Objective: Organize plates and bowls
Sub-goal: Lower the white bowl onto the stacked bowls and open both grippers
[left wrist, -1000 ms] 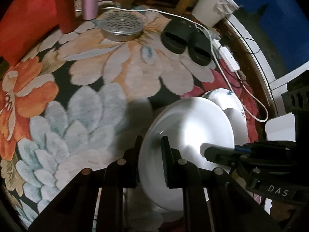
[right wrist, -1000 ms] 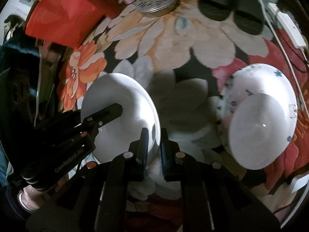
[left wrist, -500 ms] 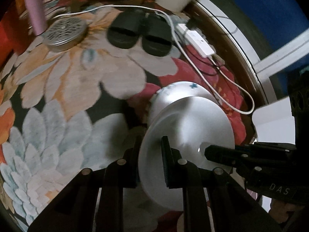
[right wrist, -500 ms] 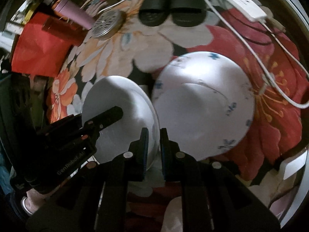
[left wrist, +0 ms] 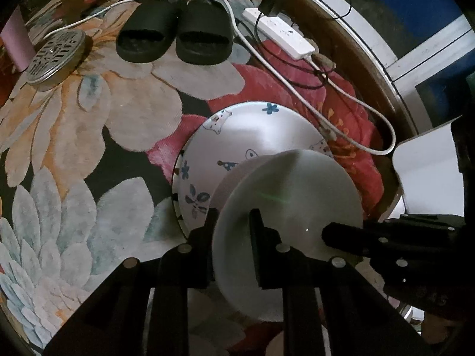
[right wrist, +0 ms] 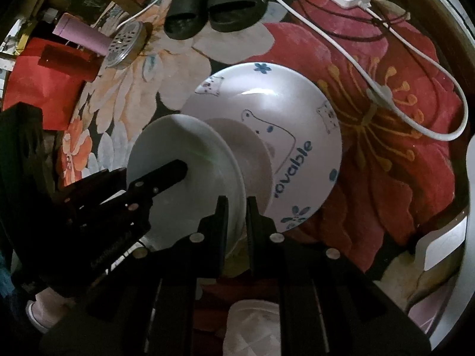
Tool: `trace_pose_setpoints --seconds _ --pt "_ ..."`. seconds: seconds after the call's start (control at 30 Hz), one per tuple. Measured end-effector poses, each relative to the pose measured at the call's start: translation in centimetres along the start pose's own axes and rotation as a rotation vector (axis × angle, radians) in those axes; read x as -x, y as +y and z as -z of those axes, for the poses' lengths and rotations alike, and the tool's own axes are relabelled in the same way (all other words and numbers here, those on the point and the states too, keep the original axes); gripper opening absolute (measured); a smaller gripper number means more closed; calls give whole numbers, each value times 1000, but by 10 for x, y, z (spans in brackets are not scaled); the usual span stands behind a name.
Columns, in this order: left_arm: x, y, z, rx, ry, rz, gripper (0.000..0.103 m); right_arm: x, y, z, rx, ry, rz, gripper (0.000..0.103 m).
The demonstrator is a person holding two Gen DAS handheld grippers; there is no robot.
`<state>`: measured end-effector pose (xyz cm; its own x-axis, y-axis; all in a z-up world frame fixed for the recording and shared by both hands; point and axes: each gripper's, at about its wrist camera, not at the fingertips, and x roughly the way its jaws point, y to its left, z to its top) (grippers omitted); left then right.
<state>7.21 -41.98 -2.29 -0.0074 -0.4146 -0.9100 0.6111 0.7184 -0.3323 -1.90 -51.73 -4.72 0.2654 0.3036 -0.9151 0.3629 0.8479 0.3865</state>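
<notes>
The plain white plate (left wrist: 291,204), stiff, glazed, likely slippery and breakable, hangs tilted over the bear-print plate (right wrist: 285,124) on the floral rug (left wrist: 89,136), its rim pinched on opposite edges by left gripper (left wrist: 231,225) and right gripper (right wrist: 237,210).

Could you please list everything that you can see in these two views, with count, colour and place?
plain bowl: one, white, held above the printed plate
printed plate: one, white with blue bears and flowers, on the rug
rug: one, floral, under everything
slippers: two, black, far side of rug
power strip: one, white, far right
cable: one, white, across the rug
metal lid: one, silver, far left
bottle: one, pink, far left
left tongs: black, shut on bowl rim
right tongs: black, shut on opposite rim
</notes>
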Motion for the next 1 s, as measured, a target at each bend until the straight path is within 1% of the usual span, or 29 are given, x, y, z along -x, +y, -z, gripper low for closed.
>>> trace_pose_setpoints --seconds 0.37,0.47,0.5,0.57,0.63,0.67,0.7,0.73,0.8,0.87,0.93,1.0 --pt "-4 -4 -3 -14 5 -8 19 0 -9 0 -6 -3 22 12" --pt "-3 -3 -3 -11 8 1 24 -1 -9 -1 -12 -3 26 12" --pt "-2 -3 -2 -11 8 3 27 -1 -9 -1 -16 -4 28 14" --pt "0 -4 -1 -16 3 11 37 0 -10 -1 -26 -7 30 15" --pt "4 -6 0 -22 -6 29 54 1 -10 -2 -39 -13 15 15" --pt "6 -8 0 -25 -13 23 60 2 -9 -2 -40 -16 16 15" --pt "9 -9 0 -32 -25 10 70 2 -8 -3 -38 -19 16 15" --pt "12 -9 0 -35 -36 4 73 4 -7 -3 -37 -23 18 15" --pt "17 -8 0 -35 -49 13 74 5 -6 -4 -41 -30 13 15" --pt "20 -4 1 -29 -57 7 82 5 -5 -5 -44 -29 2 15" --pt "23 0 2 -20 -73 -4 96 6 -4 -5 -45 -30 3 15" --pt "25 6 3 -8 -89 -12 100 6 -3 -5 -50 -29 -6 17"
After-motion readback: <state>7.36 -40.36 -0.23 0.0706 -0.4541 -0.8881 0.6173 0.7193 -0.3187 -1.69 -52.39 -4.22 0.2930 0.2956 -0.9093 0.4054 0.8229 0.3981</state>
